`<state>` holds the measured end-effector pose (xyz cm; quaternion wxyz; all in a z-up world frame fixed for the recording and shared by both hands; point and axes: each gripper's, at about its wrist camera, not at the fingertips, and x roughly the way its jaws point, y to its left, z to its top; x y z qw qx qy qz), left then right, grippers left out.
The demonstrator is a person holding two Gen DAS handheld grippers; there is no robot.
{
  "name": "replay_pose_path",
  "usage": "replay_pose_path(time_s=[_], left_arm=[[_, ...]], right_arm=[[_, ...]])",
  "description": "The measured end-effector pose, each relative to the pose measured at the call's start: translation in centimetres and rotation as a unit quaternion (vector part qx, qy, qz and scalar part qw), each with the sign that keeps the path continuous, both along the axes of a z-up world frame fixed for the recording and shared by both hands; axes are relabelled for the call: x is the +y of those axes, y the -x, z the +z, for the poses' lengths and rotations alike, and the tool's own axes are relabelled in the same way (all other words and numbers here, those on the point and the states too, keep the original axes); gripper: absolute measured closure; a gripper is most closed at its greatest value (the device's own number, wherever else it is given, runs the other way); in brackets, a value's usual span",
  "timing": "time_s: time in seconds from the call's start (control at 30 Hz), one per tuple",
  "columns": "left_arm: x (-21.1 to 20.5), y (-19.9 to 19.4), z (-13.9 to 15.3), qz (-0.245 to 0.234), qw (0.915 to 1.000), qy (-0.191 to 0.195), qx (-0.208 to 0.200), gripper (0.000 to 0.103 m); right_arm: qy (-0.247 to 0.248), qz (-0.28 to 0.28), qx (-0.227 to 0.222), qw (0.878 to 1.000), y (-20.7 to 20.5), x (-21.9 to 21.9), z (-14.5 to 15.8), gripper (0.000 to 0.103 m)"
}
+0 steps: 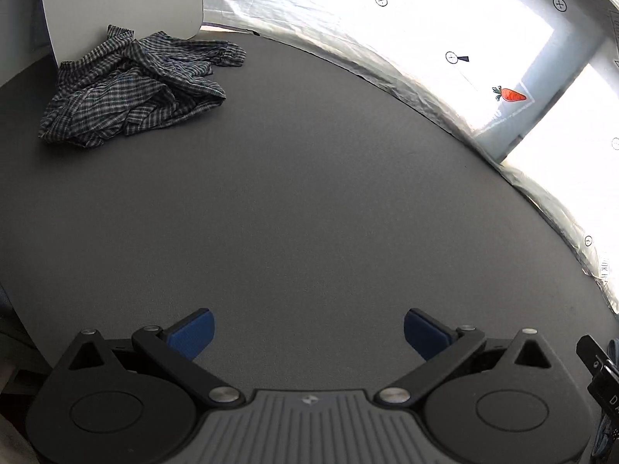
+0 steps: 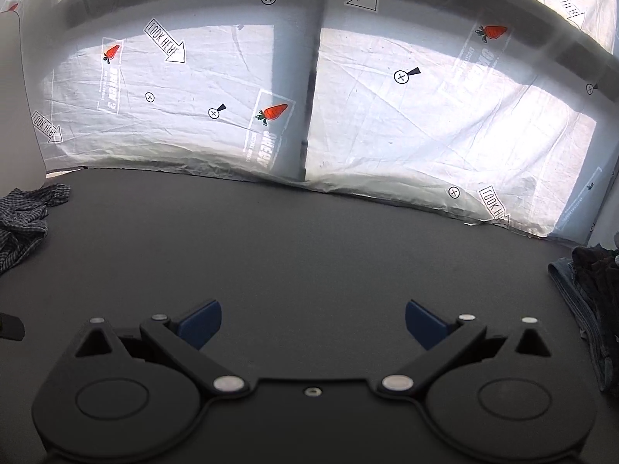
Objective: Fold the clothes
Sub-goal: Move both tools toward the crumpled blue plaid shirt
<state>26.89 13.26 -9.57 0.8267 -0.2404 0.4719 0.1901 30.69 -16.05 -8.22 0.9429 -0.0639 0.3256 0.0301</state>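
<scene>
1. We saw a matte dark grey table (image 1: 309,201) spreading ahead of both grippers, backed by a wrinkled white sheet (image 2: 216,89) printed with carrots, arrows and crossed circles.
2. We found no container in either view; the clothes lay loose on the table.
3. A crumpled plaid shirt (image 1: 131,85), thin checked cloth, lay far ahead and to the left of the left gripper (image 1: 308,334), against a pale grey panel (image 1: 120,4).
4. A dark heap with blue denim (image 2: 592,309) sat to the right of the right gripper (image 2: 313,324), at the table edge.
5. We noted both grippers spread wide above bare table, blue ribbed pads (image 1: 193,332) well apart, gripping and touching nothing.
</scene>
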Motion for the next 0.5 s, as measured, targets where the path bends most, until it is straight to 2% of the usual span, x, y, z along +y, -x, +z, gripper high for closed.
replay_pose_path(time_s=[0.1, 0.17, 0.27, 0.37, 0.5], left_arm=[[5.5, -2.4, -1.5, 0.037, 0.9992, -0.003, 0.011, 0.000], [9.1, -3.9, -2.4, 0.059, 0.9979, -0.011, 0.026, 0.000], [14.7, -5.9, -3.6, 0.099, 0.9935, -0.040, 0.040, 0.000], [21.1, -7.7, -5.1, 0.152, 0.9844, -0.063, 0.062, 0.000], [28.2, -9.3, -7.3, 0.220, 0.9691, -0.067, 0.090, 0.000]], right_arm=[[0.020, 0.042, -0.005, 0.999, -3.6, 6.0, -1.1, 0.002], [0.028, 0.072, 0.002, 0.997, -6.1, 10.5, -1.8, 0.007], [0.015, 0.126, 0.005, 0.992, -9.3, 16.9, -3.1, 0.010], [0.015, 0.181, 0.021, 0.983, -12.3, 23.6, -5.2, 0.018], [-0.010, 0.234, 0.054, 0.971, -15.2, 31.3, -7.9, 0.024]])
